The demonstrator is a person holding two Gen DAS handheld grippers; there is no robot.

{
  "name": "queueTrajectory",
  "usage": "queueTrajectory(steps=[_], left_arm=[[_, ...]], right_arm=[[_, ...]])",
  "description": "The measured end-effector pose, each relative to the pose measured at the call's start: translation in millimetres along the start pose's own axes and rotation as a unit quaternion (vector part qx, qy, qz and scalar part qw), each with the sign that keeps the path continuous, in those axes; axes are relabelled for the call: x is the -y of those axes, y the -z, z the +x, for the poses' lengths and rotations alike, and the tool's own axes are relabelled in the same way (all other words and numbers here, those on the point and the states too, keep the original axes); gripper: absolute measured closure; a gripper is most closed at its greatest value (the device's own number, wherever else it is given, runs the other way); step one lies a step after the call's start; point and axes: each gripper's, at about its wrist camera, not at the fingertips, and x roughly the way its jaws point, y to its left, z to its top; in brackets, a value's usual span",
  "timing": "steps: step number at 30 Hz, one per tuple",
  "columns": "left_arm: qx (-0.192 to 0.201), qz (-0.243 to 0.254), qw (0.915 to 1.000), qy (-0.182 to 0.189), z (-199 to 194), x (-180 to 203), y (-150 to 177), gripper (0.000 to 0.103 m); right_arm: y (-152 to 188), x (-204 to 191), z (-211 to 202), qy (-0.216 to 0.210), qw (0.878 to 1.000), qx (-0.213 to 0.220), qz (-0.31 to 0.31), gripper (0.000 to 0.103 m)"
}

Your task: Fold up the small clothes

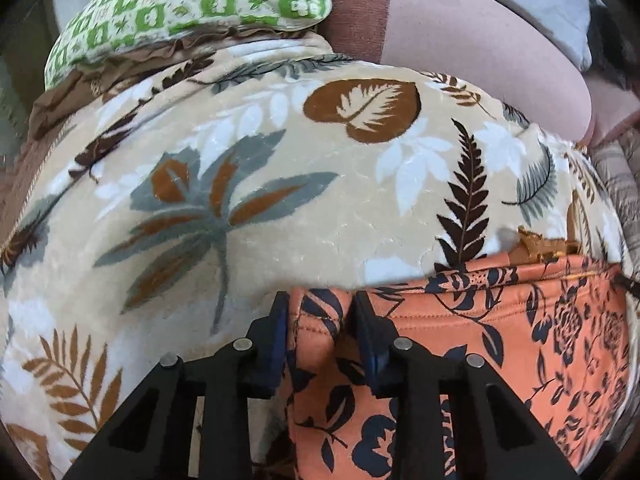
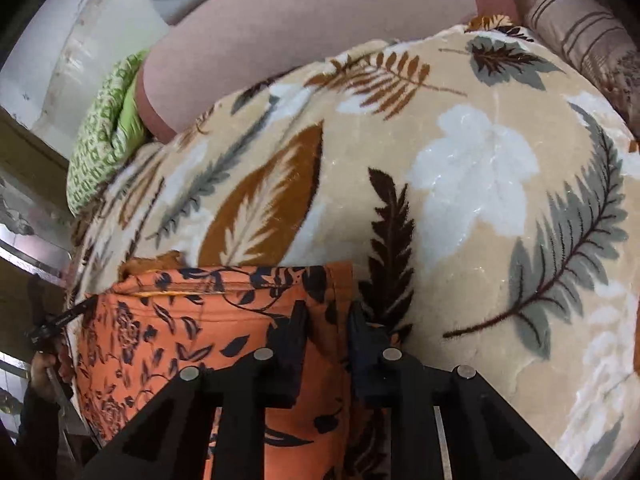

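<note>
The orange floral garment [image 1: 500, 344] lies on the leaf-print blanket [image 1: 280, 184]. The left gripper [image 1: 320, 312] has its fingers pinched on the garment's left corner. The right gripper [image 2: 326, 320] has its fingers clamped on the garment's right edge.

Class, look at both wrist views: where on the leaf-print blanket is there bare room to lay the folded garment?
Free: the blanket between the orange floral garment and the green pillow, and right of the garment's edge. Crowded: the near edge, where both grippers meet the garment.

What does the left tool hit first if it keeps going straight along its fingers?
Probably the orange cloth with dark floral print: its corner already sits between the left tool fingers. The beige leaf-patterned plush blanket seems to lie directly beneath.
</note>
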Motion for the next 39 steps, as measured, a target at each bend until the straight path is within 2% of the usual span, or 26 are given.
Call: queueTrajectory(steps=[5,7,9,11,12,13,15,17,19,23,26,27,31,33,34,37,39], left_arm=[[0.005,0.001,1.0,-0.003,-3,1,1,0.071],[0.005,0.005,0.9999,-0.008,4,2,1,0.07],[0.004,-0.013,0.9999,-0.003,4,-1,-1,0.069],[0.014,-0.019,0.9997,0.002,-6,-2,-1,0.069],[0.019,-0.015,0.9997,-0.002,-11,-2,-1,0.069],[0.026,-0.008,0.9996,-0.008,-18,-1,1,0.069],[0.046,0.001,0.9989,-0.008,-40,0,9,0.067],[0.062,-0.003,0.998,-0.004,-62,-2,22,0.052],[0.073,-0.011,0.9973,0.001,-82,-4,45,0.044],[0.072,-0.033,0.9967,0.021,-105,-4,96,0.044],[0.059,-0.043,0.9969,0.029,-109,1,130,0.044],[0.053,-0.041,0.9972,0.033,-108,3,139,0.044],[0.043,-0.045,0.9974,0.037,-109,9,162,0.044],[0.048,-0.047,0.9972,0.034,-113,9,169,0.044],[0.049,-0.05,0.997,0.035,-115,9,171,0.044],[0.044,-0.059,0.9968,0.031,-116,4,175,0.044],[0.046,-0.065,0.9964,0.03,-119,0,177,0.044]], right_arm=[[6,0,-15,0.028,1.0,0.007,0.004,0.082],[10,9,-5,0.064,0.998,-0.015,0.005,0.082],[14,17,1,0.038,0.999,-0.027,0.029,0.08],[15,15,-12,0.024,0.999,0.003,0.039,0.076],[16,13,-19,0.013,0.999,0.014,0.042,0.053],[19,11,-28,0.0,0.998,0.021,0.051,0.023],[28,6,-41,-0.011,0.998,0.025,0.055,0.021],[38,-2,-52,-0.011,0.999,0.019,0.036,0.021],[57,-9,-62,0.004,1.0,0.011,0.022,0.023],[103,-10,-81,0.008,0.999,0.015,0.045,0.026],[133,-17,-79,0.015,0.999,-0.01,0.028,0.045],[139,-16,-76,0.016,0.999,-0.021,0.027,0.056],[146,-13,-71,0.039,0.999,-0.028,0.021,0.058],[149,-12,-70,0.029,0.999,-0.031,0.024,0.061],[151,-15,-71,0.023,0.999,-0.032,0.019,0.078],[157,-26,-85,0.025,1.0,-0.014,0.003,0.094],[159,-29,-102,0.037,0.999,0.011,0.015,0.097]])
